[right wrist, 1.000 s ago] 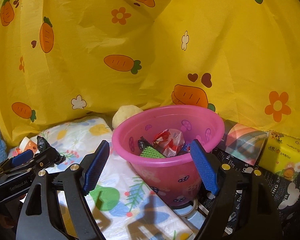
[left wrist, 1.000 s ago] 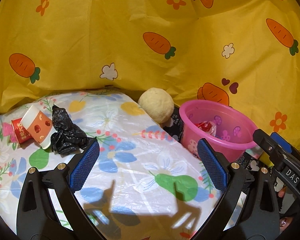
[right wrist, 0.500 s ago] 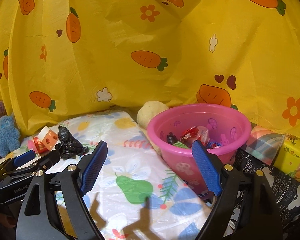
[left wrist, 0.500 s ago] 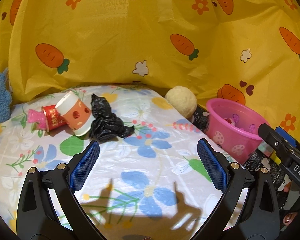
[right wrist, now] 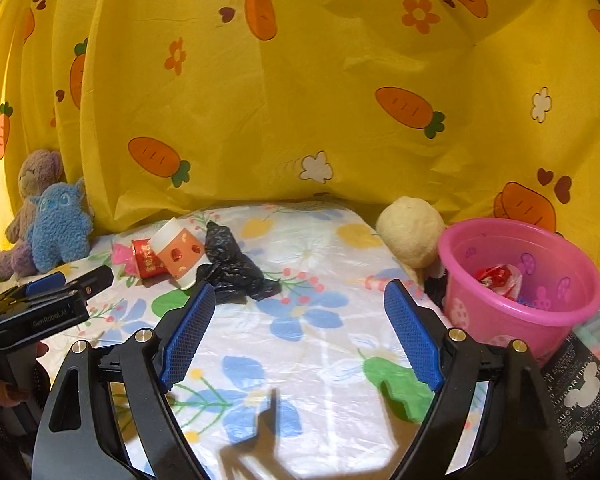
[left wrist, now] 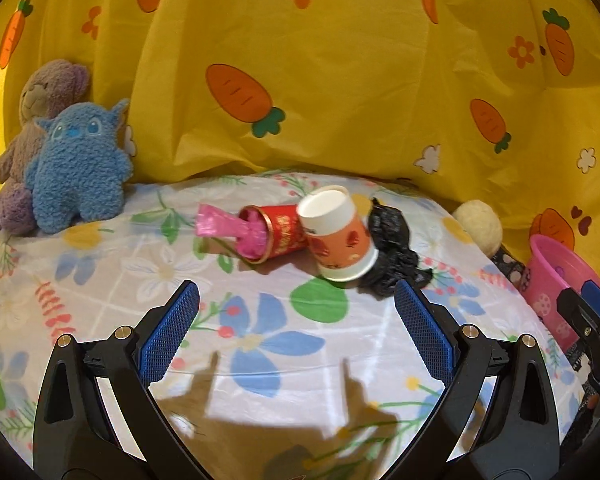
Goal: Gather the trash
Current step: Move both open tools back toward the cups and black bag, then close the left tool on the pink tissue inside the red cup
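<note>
Trash lies in a cluster on the floral sheet: a tipped orange-and-white paper cup (left wrist: 338, 236) (right wrist: 180, 252), a red cup (left wrist: 278, 232) (right wrist: 146, 260) with a pink wrapper (left wrist: 216, 226) stuffed in it, and a crumpled black bag (left wrist: 392, 256) (right wrist: 236, 268). My left gripper (left wrist: 296, 328) hangs open just in front of the cluster with nothing between its fingers. My right gripper (right wrist: 300, 332) is open too, the black bag beyond its left finger. A pink bucket (right wrist: 520, 280) (left wrist: 556, 272) at the right holds several wrappers.
A blue plush (left wrist: 78, 168) (right wrist: 58, 228) and a mauve plush bear (left wrist: 40, 92) sit at the back left against the yellow carrot-print curtain (left wrist: 340, 80). A cream plush ball (right wrist: 410, 236) rests beside the bucket. Printed boxes (right wrist: 580, 380) lie at the right edge.
Both grippers have swung left, away from the bucket. The cup cluster now sits centred ahead of the left gripper and the plush toys have come into view. Both stay open.
</note>
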A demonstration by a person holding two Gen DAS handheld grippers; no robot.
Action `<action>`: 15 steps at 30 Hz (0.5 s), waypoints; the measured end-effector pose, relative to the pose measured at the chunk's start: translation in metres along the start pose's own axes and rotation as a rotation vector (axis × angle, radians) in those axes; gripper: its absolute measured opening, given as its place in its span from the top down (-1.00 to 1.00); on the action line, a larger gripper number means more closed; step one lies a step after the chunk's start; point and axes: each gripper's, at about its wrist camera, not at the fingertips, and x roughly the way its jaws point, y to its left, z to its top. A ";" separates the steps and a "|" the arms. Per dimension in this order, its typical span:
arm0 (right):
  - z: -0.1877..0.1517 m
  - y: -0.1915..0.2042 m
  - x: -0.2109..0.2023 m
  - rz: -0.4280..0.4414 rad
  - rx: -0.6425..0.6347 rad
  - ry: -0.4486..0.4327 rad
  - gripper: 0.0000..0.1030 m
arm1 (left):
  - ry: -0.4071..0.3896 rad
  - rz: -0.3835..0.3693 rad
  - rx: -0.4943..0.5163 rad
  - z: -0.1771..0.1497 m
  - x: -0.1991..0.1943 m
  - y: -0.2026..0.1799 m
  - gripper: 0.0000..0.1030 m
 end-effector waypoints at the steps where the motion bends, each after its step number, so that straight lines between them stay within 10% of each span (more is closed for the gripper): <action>1: 0.000 0.005 0.003 0.008 -0.003 0.004 -0.62 | -0.002 0.012 -0.010 0.002 0.002 0.008 -0.87; 15: 0.007 0.045 0.042 0.079 -0.044 0.041 -0.62 | 0.100 -0.012 -0.059 0.025 0.073 0.063 -0.42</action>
